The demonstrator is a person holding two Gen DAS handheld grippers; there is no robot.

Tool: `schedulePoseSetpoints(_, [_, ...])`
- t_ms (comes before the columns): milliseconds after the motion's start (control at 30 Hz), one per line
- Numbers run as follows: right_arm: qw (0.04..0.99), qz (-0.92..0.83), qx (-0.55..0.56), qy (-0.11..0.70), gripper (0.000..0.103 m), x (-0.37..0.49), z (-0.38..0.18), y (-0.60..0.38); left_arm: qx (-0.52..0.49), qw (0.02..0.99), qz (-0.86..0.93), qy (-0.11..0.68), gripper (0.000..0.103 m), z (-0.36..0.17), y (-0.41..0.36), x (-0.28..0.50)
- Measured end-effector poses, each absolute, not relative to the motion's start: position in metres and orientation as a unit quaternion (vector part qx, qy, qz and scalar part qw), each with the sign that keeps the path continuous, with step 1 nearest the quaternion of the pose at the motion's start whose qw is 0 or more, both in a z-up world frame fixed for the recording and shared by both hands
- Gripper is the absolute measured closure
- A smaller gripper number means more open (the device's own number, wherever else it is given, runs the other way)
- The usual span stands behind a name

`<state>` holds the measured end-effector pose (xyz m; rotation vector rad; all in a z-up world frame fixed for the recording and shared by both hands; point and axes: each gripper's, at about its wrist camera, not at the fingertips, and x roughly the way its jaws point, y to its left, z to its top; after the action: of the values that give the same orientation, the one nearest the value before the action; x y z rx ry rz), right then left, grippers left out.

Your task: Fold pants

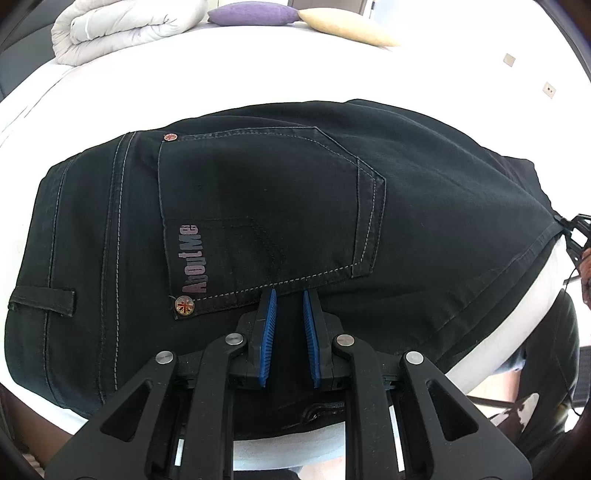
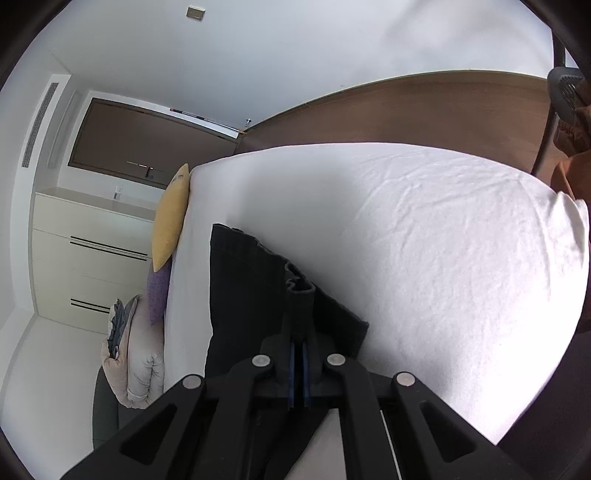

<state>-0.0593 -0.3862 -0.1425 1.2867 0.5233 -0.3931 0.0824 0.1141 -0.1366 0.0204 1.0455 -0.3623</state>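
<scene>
Left gripper is held low over the black pants, blue pads parted with a clear gap and nothing between them; fingertips are seen at the lower stitched edge of the back pocket. Right gripper is seen closed tight on a bunched fold of the pants, blue pads nearly touching, the dark cloth lifted off the white bed sheet in a peak. Pants are spread flat on the sheet in the left view, seat side up, pale stitching, a flag-pattern rivet and "AboutMe" print noted at the pocket corner, belt loop at left. Waistband is partly hidden under the left gripper frame. Leg ends are cut off. Folded duvet, purple pillow and cream pillow are seen at the far bed edge.
</scene>
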Motion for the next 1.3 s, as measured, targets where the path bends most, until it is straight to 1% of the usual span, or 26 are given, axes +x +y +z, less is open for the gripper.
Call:
schedulePoseSetpoints(300, [0.748,-0.175,0.59,0.248,0.1,-0.059,-0.15,-0.388,0.034,0.845,-0.178,0.502,0.088,-0.131,0.114,0.08])
schedulePoseSetpoints(367, [0.744,-0.17,0.597,0.247,0.102,-0.06,-0.153,-0.39,0.031,0.845,-0.18,0.503,0.088,-0.131,0.117,0.079])
schedulePoseSetpoints(600, [0.744,-0.142,0.605,0.244,0.101,-0.059,-0.157,-0.396,0.022,0.848,-0.179,0.498,0.088,-0.13,0.13,0.07])
schedulePoseSetpoints(700, [0.769,-0.17,0.567,0.242,0.091,-0.068,-0.137,-0.396,0.013,0.851,-0.179,0.494,0.088,-0.13,0.135,0.066])
schedulePoseSetpoints(733, [0.777,-0.197,0.546,0.243,0.072,-0.073,-0.127,-0.397,0.01,0.851,-0.181,0.492,0.088,-0.13,0.138,0.064])
schedulePoseSetpoints(767, [0.782,-0.233,0.526,0.24,0.042,-0.083,-0.115,-0.396,0.005,0.852,-0.182,0.49,0.088,-0.13,0.142,0.061])
schedulePoseSetpoints(800, [0.786,-0.244,0.522,0.225,0.036,-0.09,-0.107,-0.394,0.001,0.853,-0.182,0.489,0.088,-0.13,0.144,0.061])
schedulePoseSetpoints(833, [0.793,-0.233,0.521,0.215,0.034,-0.094,-0.099,-0.39,-0.002,0.854,-0.183,0.487,0.088,-0.13,0.148,0.058])
schedulePoseSetpoints(933, [0.808,-0.124,0.515,0.256,0.034,-0.075,-0.084,-0.357,-0.01,0.856,-0.182,0.483,0.088,-0.131,0.154,0.056])
schedulePoseSetpoints(1000, [0.809,-0.027,0.509,0.291,0.039,-0.051,-0.081,-0.314,-0.011,0.857,-0.183,0.481,0.088,-0.131,0.162,0.054])
schedulePoseSetpoints(1033, [0.805,0.015,0.505,0.312,0.044,-0.038,-0.083,-0.291,-0.012,0.857,-0.184,0.481,0.088,-0.131,0.165,0.054])
schedulePoseSetpoints(1067, [0.791,0.057,0.506,0.338,0.048,-0.021,-0.088,-0.264,-0.012,0.857,-0.185,0.481,0.088,-0.13,0.165,0.054])
schedulePoseSetpoints(1100, [0.777,0.087,0.512,0.356,0.05,-0.009,-0.094,-0.243,-0.011,0.856,-0.186,0.482,0.088,-0.13,0.157,0.055])
schedulePoseSetpoints(1167, [0.74,0.136,0.526,0.397,0.05,0.017,-0.112,-0.201,-0.013,0.856,-0.188,0.482,0.088,-0.129,0.16,0.054])
schedulePoseSetpoints(1233, [0.713,0.163,0.513,0.449,0.05,0.037,-0.126,-0.165,-0.018,0.855,-0.192,0.481,0.088,-0.129,0.166,0.052])
schedulePoseSetpoints(1300, [0.7,0.178,0.504,0.474,0.05,0.046,-0.136,-0.142,-0.025,0.855,-0.197,0.48,0.088,-0.128,0.172,0.051])
